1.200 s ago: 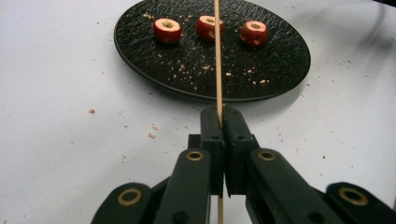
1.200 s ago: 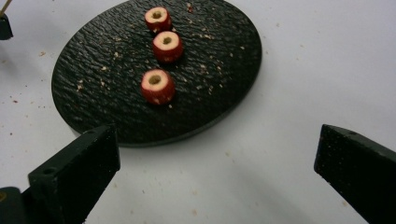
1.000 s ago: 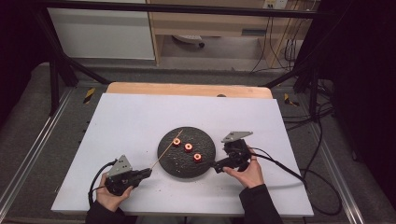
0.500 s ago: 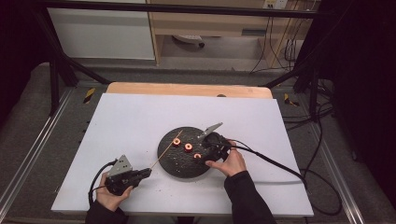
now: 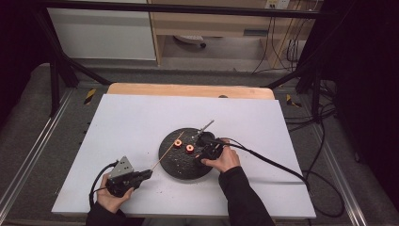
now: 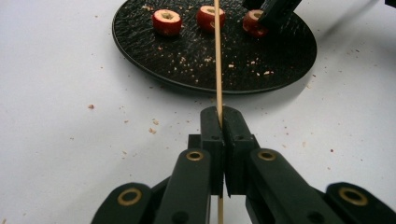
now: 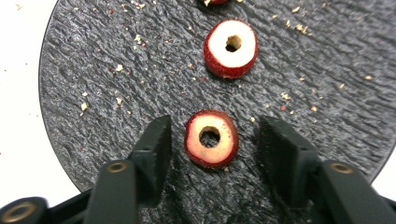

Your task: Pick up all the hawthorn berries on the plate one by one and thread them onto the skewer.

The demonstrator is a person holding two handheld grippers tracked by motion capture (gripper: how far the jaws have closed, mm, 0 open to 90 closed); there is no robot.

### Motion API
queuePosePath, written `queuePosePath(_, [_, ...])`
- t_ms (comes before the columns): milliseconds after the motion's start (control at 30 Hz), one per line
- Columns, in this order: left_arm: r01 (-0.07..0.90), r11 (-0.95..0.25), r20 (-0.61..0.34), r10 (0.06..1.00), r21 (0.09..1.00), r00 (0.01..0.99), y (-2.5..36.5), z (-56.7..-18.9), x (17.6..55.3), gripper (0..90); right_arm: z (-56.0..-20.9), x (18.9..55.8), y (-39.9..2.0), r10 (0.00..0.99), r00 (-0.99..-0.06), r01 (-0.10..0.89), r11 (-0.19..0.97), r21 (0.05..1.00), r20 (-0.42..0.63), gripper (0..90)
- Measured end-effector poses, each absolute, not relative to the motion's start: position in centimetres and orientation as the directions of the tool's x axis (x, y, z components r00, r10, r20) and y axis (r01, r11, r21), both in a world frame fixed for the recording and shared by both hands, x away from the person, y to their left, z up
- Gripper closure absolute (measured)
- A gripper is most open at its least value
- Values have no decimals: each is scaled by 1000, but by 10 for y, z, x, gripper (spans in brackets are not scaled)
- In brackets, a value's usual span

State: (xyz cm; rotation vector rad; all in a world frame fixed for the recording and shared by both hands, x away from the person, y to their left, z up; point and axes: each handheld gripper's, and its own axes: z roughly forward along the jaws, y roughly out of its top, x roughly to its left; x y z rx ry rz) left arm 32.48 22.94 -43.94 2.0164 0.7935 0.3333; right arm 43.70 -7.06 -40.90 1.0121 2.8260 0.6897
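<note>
At the near edge of the white desk (image 5: 141, 117), my left gripper (image 5: 147, 174) sits with its fingers (image 6: 212, 135) pressed together on a thin wooden skewer (image 6: 217, 56), which runs from that clamp up and away over the rim of the round black plate (image 5: 171, 165). In the left gripper view the stick rises straight between the two black pads and crosses the plate's near edge, its far length passing close beside the middle of three cored red fruit slices.

Crumbs (pale, fine, scattered) dot the desk and the plate's rough dark surface.

Farther in, my right gripper (image 7: 211, 140) is down over the plate, its fingers (image 7: 156, 144) standing narrow on either side of one red fruit ring (image 7: 211, 139) that lies flat, its pale cut face and cored hole turned up. The jaws have just been closing, and the ring is between them, yet a sliver of dark plate shows on each side, so the pads are not pressing on it. A second ring (image 7: 230, 47) lies just beyond on the plate, apart from the first. In the high view two rings (image 5: 189, 149) lie near the plate's middle, just left of my right hand (image 5: 225, 159).

Past the plate, the white sheet gives way to a wooden desk edge (image 5: 188, 90).
</note>
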Motion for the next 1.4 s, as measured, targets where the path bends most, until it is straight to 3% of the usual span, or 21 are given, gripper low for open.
queuePosePath(367, [398,-389,-60,648,831,759,228,-440,325,876,-411,442,-70,615,-778,607,685,403,125,616])
queuePosePath(567, [399,-394,-58,648,828,760,227,-440,325,876,-405,441,-72,623,-769,617,666,419,140,622])
queuePosePath(1167, [396,-377,-63,653,837,755,226,-440,323,875,-375,430,-90,674,-718,630,522,574,175,624])
queuePosePath(1400, [398,-364,-70,657,842,750,224,-440,322,875,-382,420,-100,678,-687,625,367,688,262,625])
